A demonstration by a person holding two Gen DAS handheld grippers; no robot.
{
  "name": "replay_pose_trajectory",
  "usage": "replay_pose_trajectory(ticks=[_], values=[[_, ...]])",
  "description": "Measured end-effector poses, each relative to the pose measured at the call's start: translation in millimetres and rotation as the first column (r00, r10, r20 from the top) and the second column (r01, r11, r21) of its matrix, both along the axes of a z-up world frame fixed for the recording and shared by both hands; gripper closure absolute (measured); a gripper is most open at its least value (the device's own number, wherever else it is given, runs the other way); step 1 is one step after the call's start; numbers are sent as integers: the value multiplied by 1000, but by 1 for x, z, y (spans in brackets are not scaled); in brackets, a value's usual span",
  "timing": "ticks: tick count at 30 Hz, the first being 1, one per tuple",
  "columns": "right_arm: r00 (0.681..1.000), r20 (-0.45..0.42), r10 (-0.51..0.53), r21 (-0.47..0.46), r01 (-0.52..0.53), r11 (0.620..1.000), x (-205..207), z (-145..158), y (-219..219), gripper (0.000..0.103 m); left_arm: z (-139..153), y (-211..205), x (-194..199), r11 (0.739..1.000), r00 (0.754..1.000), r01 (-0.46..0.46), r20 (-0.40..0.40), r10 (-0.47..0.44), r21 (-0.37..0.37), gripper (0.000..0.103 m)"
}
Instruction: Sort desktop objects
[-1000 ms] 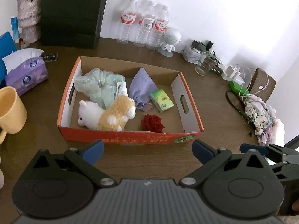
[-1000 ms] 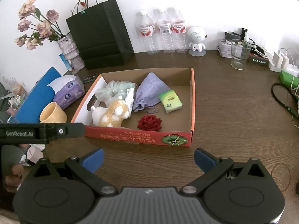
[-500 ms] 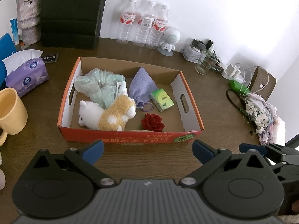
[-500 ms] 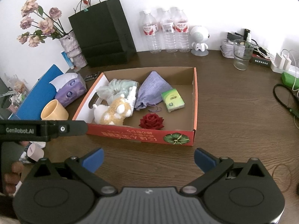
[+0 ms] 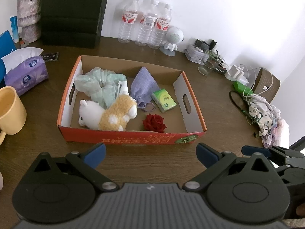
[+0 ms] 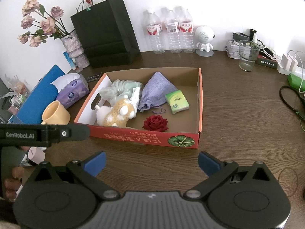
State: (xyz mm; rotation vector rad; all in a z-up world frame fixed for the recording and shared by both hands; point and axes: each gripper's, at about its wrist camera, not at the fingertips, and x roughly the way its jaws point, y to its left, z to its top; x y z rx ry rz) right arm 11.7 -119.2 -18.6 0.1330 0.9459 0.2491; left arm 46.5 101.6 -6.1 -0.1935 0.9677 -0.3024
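An orange cardboard box [image 5: 131,138] [image 6: 144,138] sits mid-desk. Inside lie a plush alpaca [image 5: 108,115] [image 6: 116,114], a mint cloth [image 5: 99,85], a white spray bottle [image 6: 135,97], a lilac pouch [image 5: 144,86] [image 6: 154,91], a green tissue pack [image 5: 164,100] [image 6: 176,101] and a red rose [image 5: 154,123] [image 6: 155,123]. My left gripper [image 5: 150,152] hangs open in front of the box, holding nothing. My right gripper [image 6: 151,161] is open and empty too, just before the box's near wall. The left view shows the right gripper's body at its right edge.
A yellow mug [image 6: 55,113], purple tissue box [image 5: 25,76] and blue folder [image 6: 40,93] stand left of the box. Black bag [image 6: 106,32], vase [image 6: 73,49], three water bottles [image 6: 171,32], robot figure [image 6: 204,38], glass [image 6: 247,55], chargers and cables line the back and right; floral cloth [image 5: 265,116].
Both grippers have drifted slightly; the box sits a little further right in the right wrist view. Nothing was taken hold of, and both stay open.
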Motion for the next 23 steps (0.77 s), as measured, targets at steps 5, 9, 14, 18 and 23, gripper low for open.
replay_pose_trajectory(ticks=[5, 9, 14, 18, 23], values=[[1000, 0, 2, 0, -2, 1000, 0, 0, 0, 0, 0, 0, 0, 1000, 1000, 2, -2, -2, -1, 0], [1000, -3, 2, 2, -2, 1000, 0, -1, 0, 0, -1, 0, 0, 1000, 1000, 2, -3, -2, -9, 0], [1000, -6, 3, 1, -3, 1000, 0, -2, 0, 0, -1, 1, 0, 1000, 1000, -1, -2, 1, -12, 0], [1000, -7, 3, -1, -3, 1000, 1, -2, 0, 0, -2, 1, 0, 1000, 1000, -6, 0, 6, -9, 0], [1000, -12, 3, -4, -3, 1000, 1, -4, 1, 0, -3, 1, 0, 1000, 1000, -8, 2, 8, -10, 0]])
